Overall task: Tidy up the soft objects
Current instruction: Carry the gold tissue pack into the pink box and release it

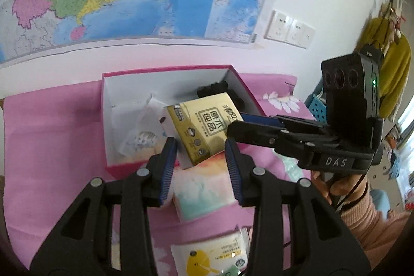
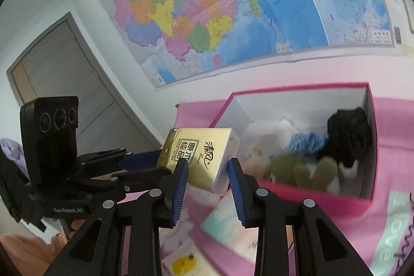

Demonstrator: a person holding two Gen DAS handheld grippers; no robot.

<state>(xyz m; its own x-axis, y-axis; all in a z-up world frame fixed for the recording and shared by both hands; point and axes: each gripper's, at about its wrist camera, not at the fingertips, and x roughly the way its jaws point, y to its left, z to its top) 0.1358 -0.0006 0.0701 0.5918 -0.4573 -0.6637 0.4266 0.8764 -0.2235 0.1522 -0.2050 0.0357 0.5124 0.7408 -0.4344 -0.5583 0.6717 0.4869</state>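
Nearest in the left wrist view, a white and yellow packet [image 1: 212,255] lies on the pink cloth [image 1: 51,146], and just beyond it lies a soft pack with pastel print [image 1: 204,188]. Above these, the left gripper [image 1: 201,146] is clenched on one end of the gold tissue pack [image 1: 204,126], with its blue pads at both sides of the pack. The right gripper [image 2: 208,167] grasps the opposite end of the same pack in the same way, so the pack hangs tilted in the air between the two tools, over the near rim of the pink box [image 1: 168,69]. A hand in a peach sleeve [image 1: 367,219] holds the right tool. Inside the box lie a green plush toy [image 2: 302,172], a blue and white item [image 2: 305,141], a black cloth [image 2: 349,131] and some white soft things that I cannot tell apart. Behind the box, a large coloured map [image 2: 233,12] hangs on the wall, with white sockets [image 1: 289,30] beside it and a grey door [image 2: 64,64] at the far left
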